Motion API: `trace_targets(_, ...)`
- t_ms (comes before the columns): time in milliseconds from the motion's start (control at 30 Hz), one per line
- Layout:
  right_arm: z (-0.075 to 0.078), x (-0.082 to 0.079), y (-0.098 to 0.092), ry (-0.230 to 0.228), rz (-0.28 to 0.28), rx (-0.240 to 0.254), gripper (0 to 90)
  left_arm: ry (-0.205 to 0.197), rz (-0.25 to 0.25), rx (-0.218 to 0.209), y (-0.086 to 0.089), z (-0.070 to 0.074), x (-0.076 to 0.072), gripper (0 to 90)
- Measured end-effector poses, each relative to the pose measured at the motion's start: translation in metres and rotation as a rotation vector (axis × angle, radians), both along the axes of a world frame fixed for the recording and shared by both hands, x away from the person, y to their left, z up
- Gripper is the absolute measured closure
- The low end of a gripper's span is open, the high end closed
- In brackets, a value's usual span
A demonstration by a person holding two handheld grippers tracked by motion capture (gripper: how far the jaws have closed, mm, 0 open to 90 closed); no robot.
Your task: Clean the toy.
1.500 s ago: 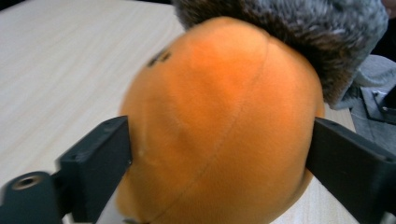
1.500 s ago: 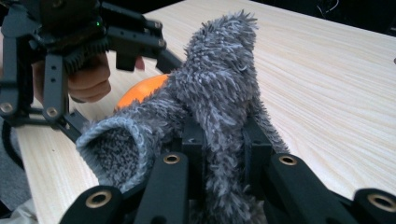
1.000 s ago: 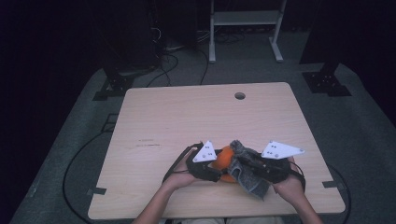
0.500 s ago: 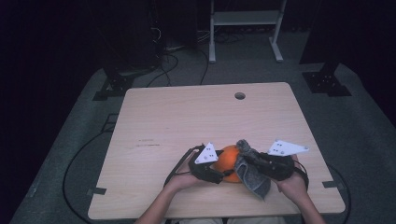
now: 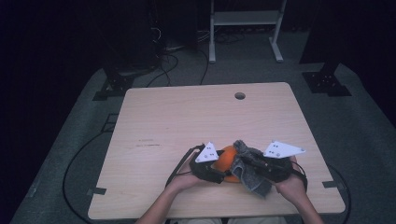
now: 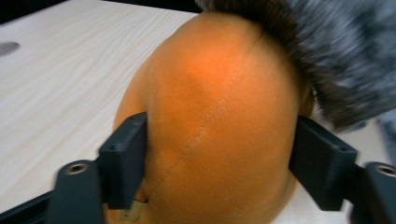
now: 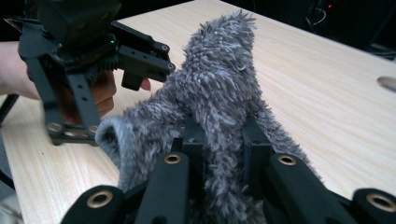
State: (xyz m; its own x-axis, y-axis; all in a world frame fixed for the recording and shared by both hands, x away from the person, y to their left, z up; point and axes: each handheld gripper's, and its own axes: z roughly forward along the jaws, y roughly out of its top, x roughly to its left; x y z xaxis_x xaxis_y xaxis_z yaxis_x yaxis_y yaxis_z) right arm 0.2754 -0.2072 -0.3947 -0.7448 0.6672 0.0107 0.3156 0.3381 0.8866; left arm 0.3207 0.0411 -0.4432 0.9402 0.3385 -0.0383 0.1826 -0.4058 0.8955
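Since a second ago, left tool (image 6: 219,158) jaws have been opening around the orange ball (image 6: 219,116); right tool (image 7: 223,140) clamps the grey fuzzy cloth (image 7: 215,88) draped on it, near the tabletop's (image 5: 187,116) front edge.

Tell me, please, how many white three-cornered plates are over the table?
2: left plate above the orange ball, right plate beside the grey fuzzy cloth.

Bare table (image 5: 187,116) gives free passage left and far; near right, an orange ball (image 5: 225,159) and grey furry cloth (image 5: 250,165) block.
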Motion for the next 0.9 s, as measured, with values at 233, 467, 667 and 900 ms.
trace_targets(233, -0.008, 0.006, -0.013, 0.015, -0.017, 0.007, 75.3, -0.047, 0.023, 0.025, -0.007, -0.001, -0.004, 20.3)
trace_targets(467, -0.024, 0.018, -0.049, 0.13, -0.125, 0.027, 75.4, -0.026, 0.013, 0.016, -0.003, -0.001, 0.0, 20.5)
trace_targets(667, 0.007, 0.001, -0.024, 0.034, -0.006, 0.086, 75.4, -0.036, 0.012, 0.024, -0.005, 0.0, -0.001, 20.1)
trace_targets(900, -0.003, -0.002, -0.004, 0.036, 0.022, 0.017, 75.2, 0.036, -0.009, -0.03, 0.0, 0.004, 0.005, 9.2)
